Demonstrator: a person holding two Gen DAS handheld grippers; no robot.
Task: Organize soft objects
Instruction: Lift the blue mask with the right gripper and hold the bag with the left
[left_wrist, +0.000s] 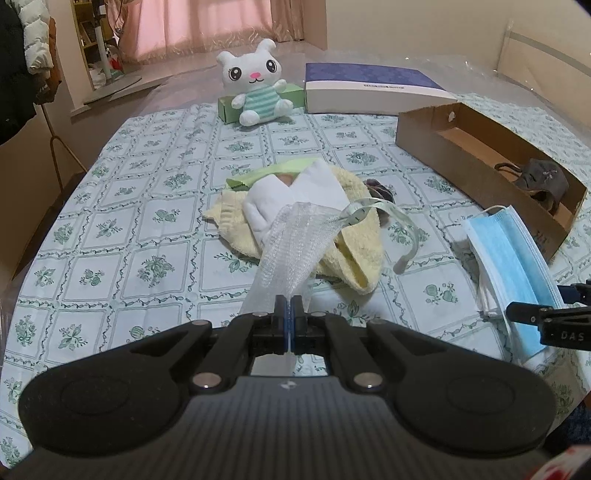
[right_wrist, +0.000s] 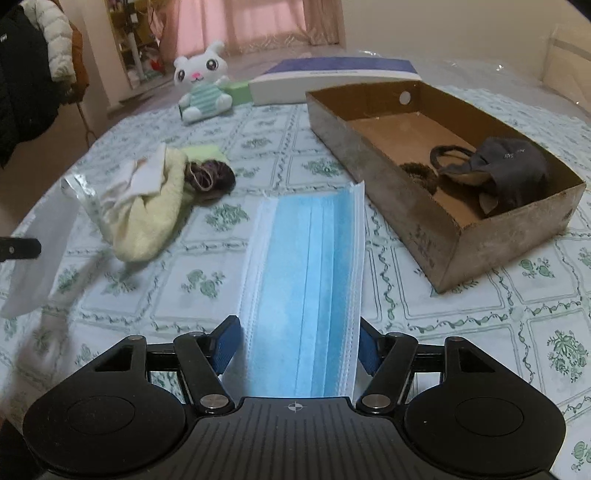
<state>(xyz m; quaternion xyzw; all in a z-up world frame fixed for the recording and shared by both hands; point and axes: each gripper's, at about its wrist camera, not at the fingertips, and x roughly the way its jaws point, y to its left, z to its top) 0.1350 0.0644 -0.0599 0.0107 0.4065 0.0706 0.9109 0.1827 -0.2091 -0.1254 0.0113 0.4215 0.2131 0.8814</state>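
Two hand-held grippers work over a table spread with a green-and-white floral tablecloth (right_wrist: 461, 306). The left gripper (left_wrist: 290, 301) has its jaws pinched tight on a strip of translucent white mesh fabric (left_wrist: 291, 243), which rises from the fingertips and runs forward to a heap just ahead. That heap is a pale yellow knitted cloth (left_wrist: 354, 254) with a white folded cloth (left_wrist: 295, 192) on top, a pale green measuring tape (left_wrist: 391, 218) looped across it and a green sheet (left_wrist: 258, 175) tucked at its far edge. A dark bundle of purple-brown yarn (right_wrist: 210, 177) touches the heap on the side nearer the box.

The right gripper (right_wrist: 297, 347) stands with its jaws apart, one blue pad (right_wrist: 223, 347) on each side of the near end of a blue pleated surgical face mask (right_wrist: 306, 266) lying flat on the cloth; the pads look just clear of the mask's white edges. Just beside the mask to the right sits an open brown cardboard box (right_wrist: 406, 206) holding a dark grey fabric mask with loops (right_wrist: 495, 166) and a small dark fuzzy object (right_wrist: 419, 175).

At the far edge sit a white plush rabbit in a striped green shirt (left_wrist: 258, 88), leaning on a small green box (left_wrist: 295, 96), and a flat purple-and-white box (left_wrist: 373, 92).
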